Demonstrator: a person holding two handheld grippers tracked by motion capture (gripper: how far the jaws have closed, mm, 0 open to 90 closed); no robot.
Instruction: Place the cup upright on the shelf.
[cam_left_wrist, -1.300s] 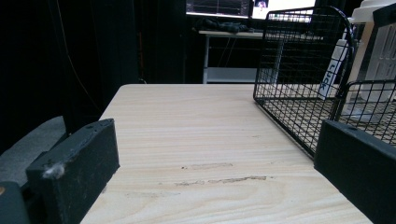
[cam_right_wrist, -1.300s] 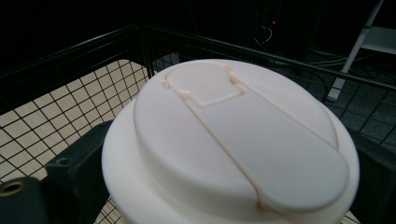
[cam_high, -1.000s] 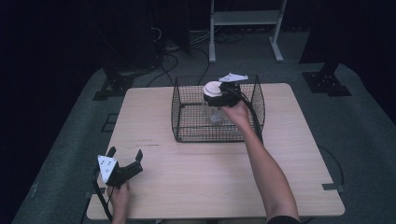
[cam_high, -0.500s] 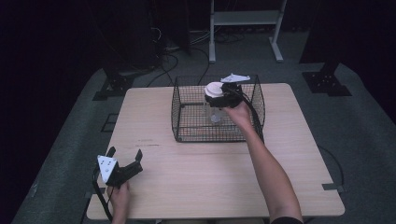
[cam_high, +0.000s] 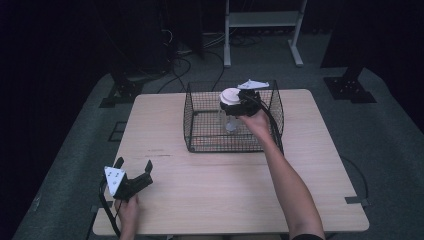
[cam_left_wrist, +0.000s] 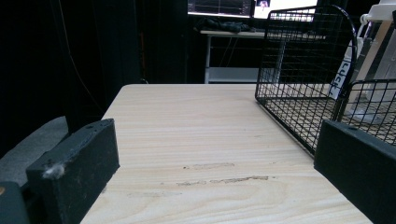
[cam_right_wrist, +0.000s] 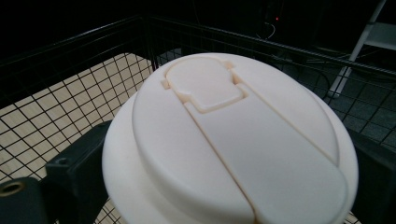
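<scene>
A clear jar with a white flip-top lid (cam_high: 230, 96) hangs over the black wire basket (cam_high: 200, 125) at the table's far middle. My right gripper (cam_high: 235, 106) is shut on the jar just under the lid. In the right gripper view the lid (cam_right_wrist: 233, 140) sits between the two black jaws, with the basket's mesh (cam_right_wrist: 56, 107) below. Near the table's front left corner my left gripper (cam_high: 134, 171) rests low, open, with nothing between its jaws. Its own view looks across bare wood toward the basket (cam_left_wrist: 303, 88).
The wooden table (cam_high: 210, 200) has free room in front of and beside the basket. A white metal stand (cam_high: 262, 20) and cables lie on the dark floor beyond the table. A monitor shows past the basket (cam_left_wrist: 224, 7).
The right gripper has lifted the jar a little higher over the basket. The left gripper has stayed put.
</scene>
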